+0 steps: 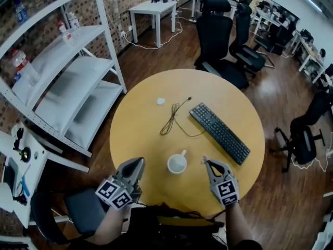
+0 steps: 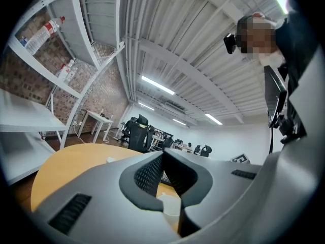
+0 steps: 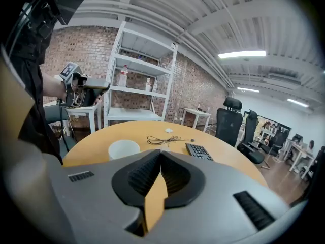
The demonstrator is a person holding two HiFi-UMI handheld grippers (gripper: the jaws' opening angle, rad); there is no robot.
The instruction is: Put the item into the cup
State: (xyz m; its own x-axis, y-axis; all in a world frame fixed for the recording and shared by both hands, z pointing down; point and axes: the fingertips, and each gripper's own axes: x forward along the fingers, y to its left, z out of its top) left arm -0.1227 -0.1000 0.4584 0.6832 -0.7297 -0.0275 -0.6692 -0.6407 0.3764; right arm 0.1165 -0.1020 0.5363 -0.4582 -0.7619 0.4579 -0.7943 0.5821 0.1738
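A white cup (image 1: pixel 177 164) stands upright near the front of the round yellow table (image 1: pixel 151 139). A small white item (image 1: pixel 161 101) lies on the far side of the table, well away from both grippers. My left gripper (image 1: pixel 139 162) hovers just left of the cup and its jaws meet at the tips. My right gripper (image 1: pixel 206 162) is just right of the cup, shut, with nothing visible between its pads. In the right gripper view the cup (image 3: pixel 124 149) is ahead to the left and the item (image 3: pixel 168 130) lies beyond it. The left gripper view shows the cup (image 2: pixel 171 207) below the closed jaws.
A black keyboard (image 1: pixel 219 132) lies diagonally at the table's right. A thin black cable (image 1: pixel 174 117) lies between the item and the cup. White shelving (image 1: pixel 73 82) stands to the left, with office chairs (image 1: pixel 216 35) behind the table.
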